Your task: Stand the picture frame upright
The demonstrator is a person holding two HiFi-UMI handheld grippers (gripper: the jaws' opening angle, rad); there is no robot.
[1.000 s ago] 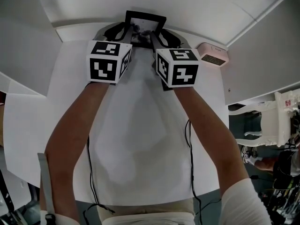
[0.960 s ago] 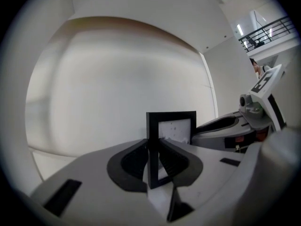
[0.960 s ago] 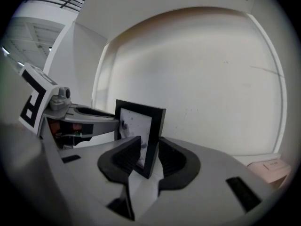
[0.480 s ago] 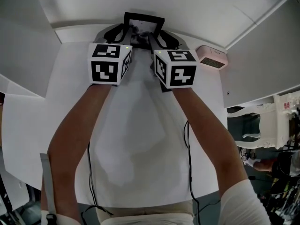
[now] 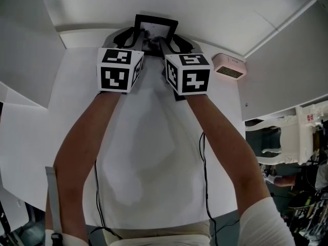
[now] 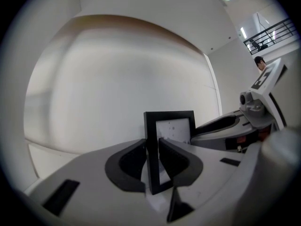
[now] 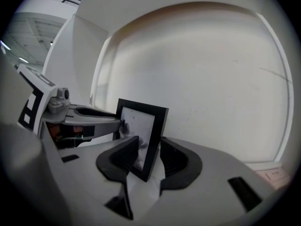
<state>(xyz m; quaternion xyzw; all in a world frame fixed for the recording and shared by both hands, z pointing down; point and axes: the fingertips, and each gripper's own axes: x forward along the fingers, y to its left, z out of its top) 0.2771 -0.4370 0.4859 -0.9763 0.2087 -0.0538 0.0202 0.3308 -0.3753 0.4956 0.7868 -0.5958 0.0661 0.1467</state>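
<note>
A black picture frame (image 5: 156, 24) stands upright at the far edge of the white table (image 5: 154, 152), close to the wall. My left gripper (image 5: 137, 35) is shut on the frame's left side bar (image 6: 151, 145); its pads sit against both faces. My right gripper (image 5: 171, 36) straddles the frame's right side bar (image 7: 155, 135). Its jaws are opening, and a gap shows between the outer pad and the frame. In the left gripper view the frame (image 6: 170, 126) shows its pale picture, with the right gripper (image 6: 225, 124) beyond it.
A small pink-and-white clock (image 5: 229, 65) lies on the table just right of my right gripper. The wall (image 5: 169, 1) rises directly behind the frame. A white chair (image 5: 279, 137) stands off the table's right edge. Thin cables (image 5: 205, 168) trail along my forearms.
The right gripper has drifted slightly to the left. The frame stays upright in the same place, and the left gripper has held still.
</note>
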